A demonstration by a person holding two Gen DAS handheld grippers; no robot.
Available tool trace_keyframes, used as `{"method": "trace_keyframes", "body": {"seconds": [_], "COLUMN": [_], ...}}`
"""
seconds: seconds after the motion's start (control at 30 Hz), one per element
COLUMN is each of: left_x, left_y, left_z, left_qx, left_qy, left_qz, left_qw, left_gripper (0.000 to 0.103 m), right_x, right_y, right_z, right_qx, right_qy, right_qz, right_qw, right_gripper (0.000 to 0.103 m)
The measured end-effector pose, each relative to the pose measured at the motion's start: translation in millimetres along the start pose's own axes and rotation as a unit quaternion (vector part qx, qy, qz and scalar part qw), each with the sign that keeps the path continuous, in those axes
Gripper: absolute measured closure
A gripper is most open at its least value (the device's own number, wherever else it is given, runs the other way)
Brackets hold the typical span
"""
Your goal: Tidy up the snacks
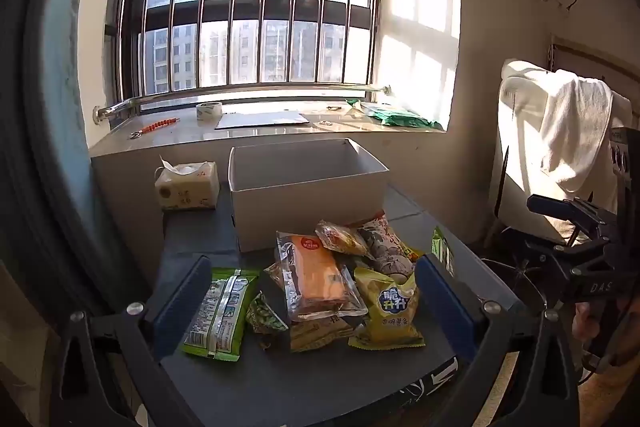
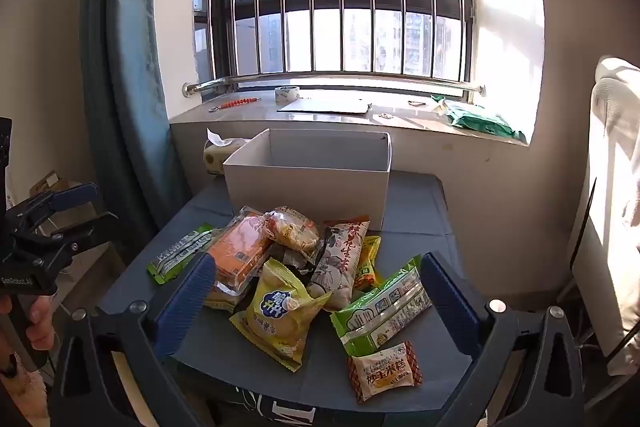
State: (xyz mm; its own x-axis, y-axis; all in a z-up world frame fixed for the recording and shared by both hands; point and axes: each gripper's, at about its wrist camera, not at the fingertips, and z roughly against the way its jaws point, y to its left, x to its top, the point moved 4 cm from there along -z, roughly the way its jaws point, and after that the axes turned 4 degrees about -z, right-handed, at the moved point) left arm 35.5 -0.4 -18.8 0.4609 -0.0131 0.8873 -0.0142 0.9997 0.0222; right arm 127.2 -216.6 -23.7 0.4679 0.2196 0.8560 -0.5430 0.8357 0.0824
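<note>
A pile of snack packets lies on the dark table in front of an open white box, which looks empty. The pile holds an orange cake pack, a yellow chip bag and a green packet. In the right wrist view I see the box, the orange pack, the yellow bag, a green packet and a small orange-white packet. My left gripper is open above the pile. My right gripper is open above the pile.
A tissue pack stands left of the box. The windowsill behind holds a tape roll, a flat board and a green bag. A chair with a white towel stands to the right. A curtain hangs at left.
</note>
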Motion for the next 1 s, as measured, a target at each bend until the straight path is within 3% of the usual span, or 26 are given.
{"method": "trace_keyframes", "body": {"seconds": [1.0], "left_x": [-2.3], "left_y": [1.0], "left_z": [2.4], "left_qx": [-0.014], "left_qy": [0.008], "left_qz": [0.011], "left_qw": [0.9998], "left_gripper": [0.0], "right_x": [-5.5], "right_y": [-3.3], "right_z": [-0.6], "right_qx": [0.004], "right_qy": [0.01], "right_qz": [-0.013], "right_qw": [1.0], "right_gripper": [0.0]}}
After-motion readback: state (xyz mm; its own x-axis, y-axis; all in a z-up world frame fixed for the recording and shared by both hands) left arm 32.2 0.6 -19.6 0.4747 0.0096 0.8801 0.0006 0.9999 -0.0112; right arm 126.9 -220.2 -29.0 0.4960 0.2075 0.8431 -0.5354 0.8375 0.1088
